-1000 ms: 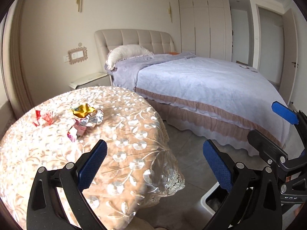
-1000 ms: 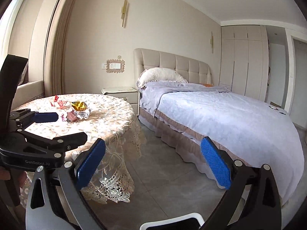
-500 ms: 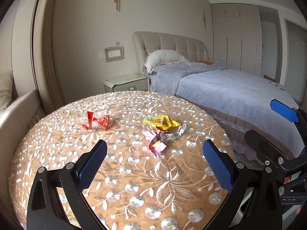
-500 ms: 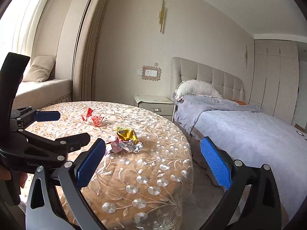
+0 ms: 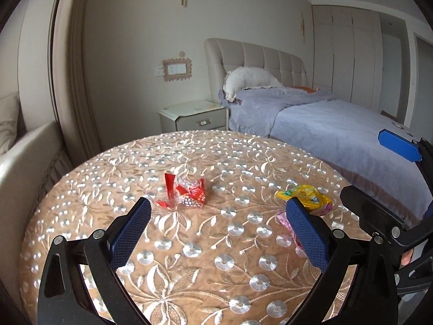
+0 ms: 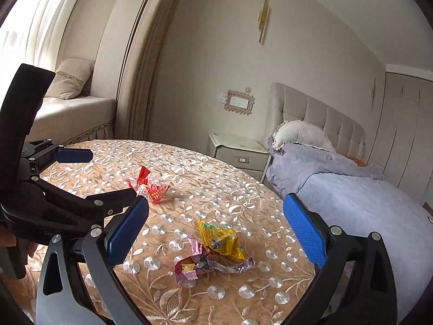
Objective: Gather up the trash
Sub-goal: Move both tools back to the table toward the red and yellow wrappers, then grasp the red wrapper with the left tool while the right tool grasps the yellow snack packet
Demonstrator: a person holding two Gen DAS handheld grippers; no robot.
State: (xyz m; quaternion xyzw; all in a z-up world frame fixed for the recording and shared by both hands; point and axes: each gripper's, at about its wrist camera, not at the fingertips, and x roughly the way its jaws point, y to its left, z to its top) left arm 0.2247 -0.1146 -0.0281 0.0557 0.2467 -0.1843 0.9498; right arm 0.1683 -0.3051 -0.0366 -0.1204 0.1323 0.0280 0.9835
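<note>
A crumpled red wrapper (image 5: 184, 193) (image 6: 150, 185) lies near the middle of the round table (image 5: 189, 257) (image 6: 216, 184). To its right is a small heap: a yellow wrapper (image 5: 305, 199) (image 6: 220, 239) on top of pink and silver wrappers (image 6: 205, 266). My left gripper (image 5: 216, 233) hovers open over the table, just short of the red wrapper, nothing between its fingers. My right gripper (image 6: 215, 237) is open above the heap, which shows between its fingers. The right gripper's blue pads (image 5: 399, 146) show at the right edge of the left wrist view.
The table carries an embroidered beige cloth. A bed (image 5: 338, 124) (image 6: 365, 197) with a lilac cover stands to the right, a nightstand (image 5: 193, 116) (image 6: 239, 154) behind the table, a cushioned window seat (image 6: 67, 111) at the left. Wardrobe doors (image 5: 360, 59) line the far wall.
Both grippers have swung left and come in over the table. The wrappers, earlier far off, now lie close in front of the fingers. Both stay open.
</note>
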